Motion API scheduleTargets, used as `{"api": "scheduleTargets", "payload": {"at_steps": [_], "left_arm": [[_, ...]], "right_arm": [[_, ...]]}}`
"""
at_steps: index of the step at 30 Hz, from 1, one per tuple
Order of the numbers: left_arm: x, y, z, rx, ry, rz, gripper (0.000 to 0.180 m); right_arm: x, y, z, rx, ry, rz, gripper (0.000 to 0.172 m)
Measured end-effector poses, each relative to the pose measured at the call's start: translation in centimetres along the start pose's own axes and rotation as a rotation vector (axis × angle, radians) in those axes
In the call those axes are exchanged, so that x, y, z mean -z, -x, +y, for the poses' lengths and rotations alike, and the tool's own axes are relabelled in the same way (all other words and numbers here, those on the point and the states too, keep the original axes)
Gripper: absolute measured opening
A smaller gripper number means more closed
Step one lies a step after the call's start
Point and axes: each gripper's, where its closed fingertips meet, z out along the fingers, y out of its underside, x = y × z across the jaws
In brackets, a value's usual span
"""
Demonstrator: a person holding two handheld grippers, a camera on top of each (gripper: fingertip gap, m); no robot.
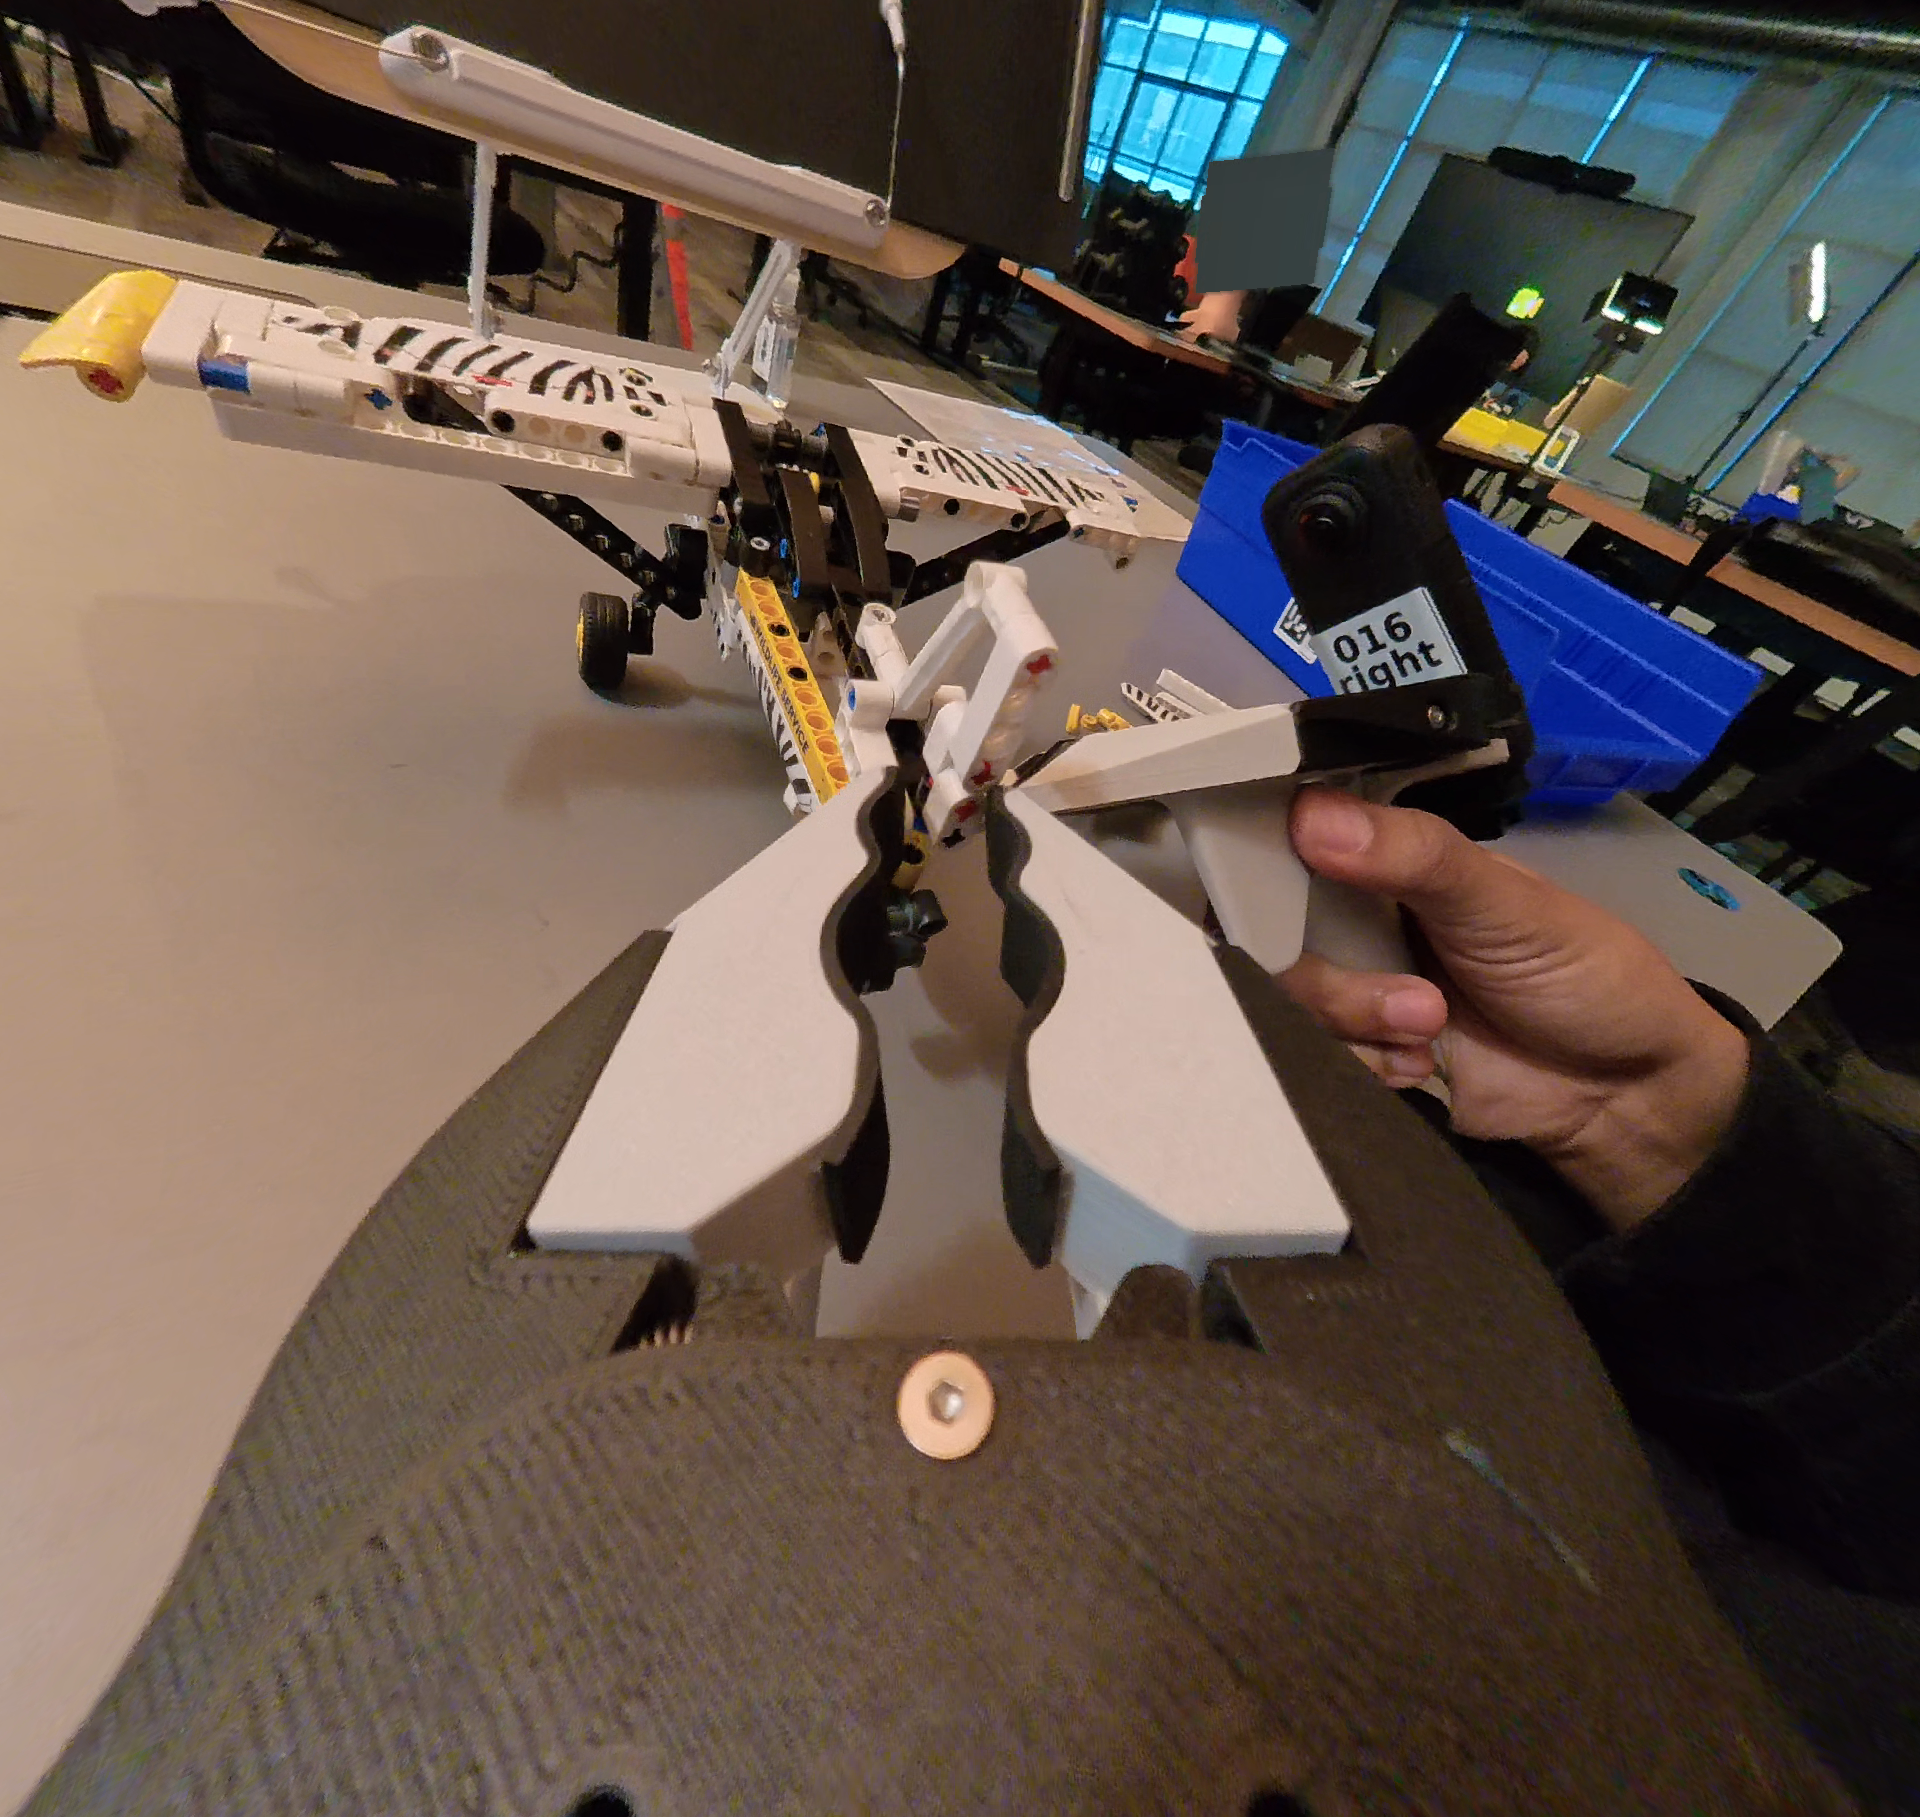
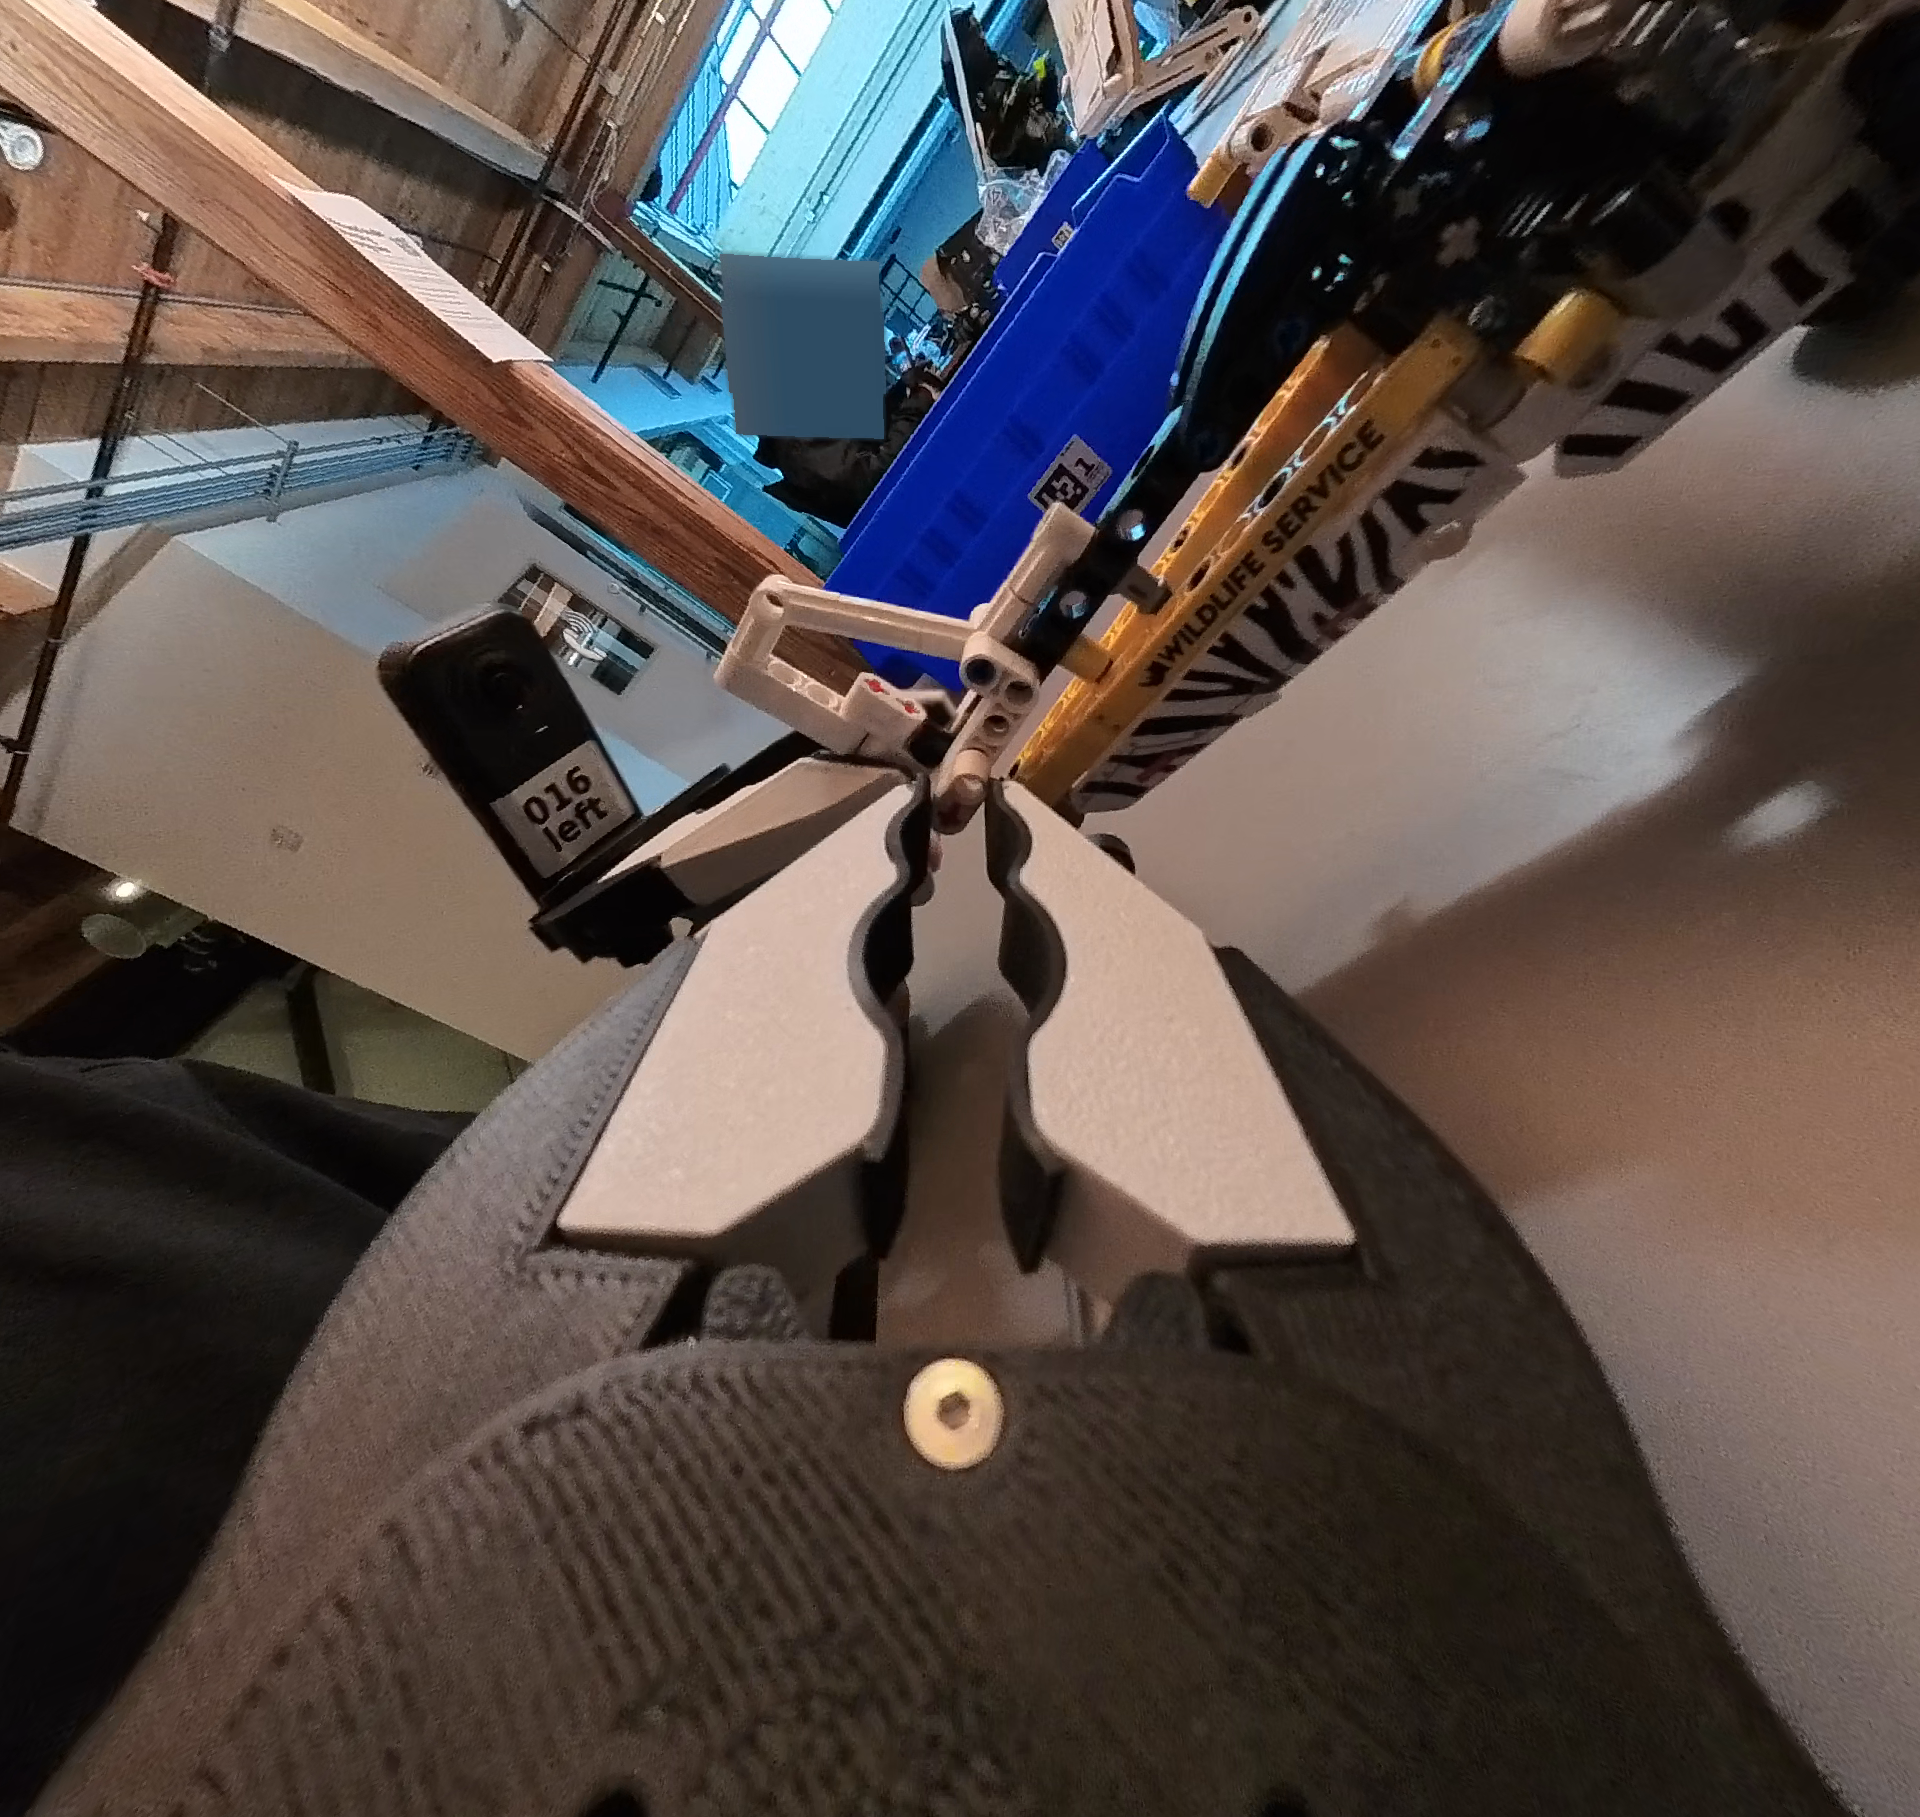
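Plane [image 1: 644, 437] of toy bricks sits ahead of your left gripper [image 1: 940, 811], whose fingers pinch its white tail frame [image 1: 987, 687]. Right view: your right gripper [image 2: 961, 801] nips the frame's end pin [image 2: 966, 780]. Light, snap-apart; likely safest held by stiff beams.

The toy plane [image 1: 727, 479] loses its tail behind the left claw [image 1: 940, 801], whose fingers [image 1: 810, 832] cover whatever the pads touch there. In the right wrist view the plane's wings run off the top right edge. The right claw's [image 1: 1023, 775] fingertips are tucked behind white parts. Loose bits [image 1: 1101, 720] beside the blue bin [image 1: 1621, 666] are too small to tell apart.
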Motion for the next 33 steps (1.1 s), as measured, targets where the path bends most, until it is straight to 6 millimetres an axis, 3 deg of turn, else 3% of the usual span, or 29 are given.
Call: {"api": "scheduleTargets", "payload": {"at_steps": [9, 16, 33], "left_arm": [[0.15, 0.13, -0.16, -0.016, -0.014, -0.027, 0.029], [0.13, 0.00, -0.02, -0.177, 0.015, -0.097, 0.031], [-0.08, 0.12, 0.32, -0.137, 0.046, -0.067, 0.027]], "right_arm": [[0.29, 0.09, -0.15, -0.029, -0.018, -0.027, 0.008], [0.30, 0.11, -0.10, -0.033, -0.010, -0.038, 0.008], [0.42, 0.46, -0.06, -0.052, -0.003, -0.070, 0.008]]}}
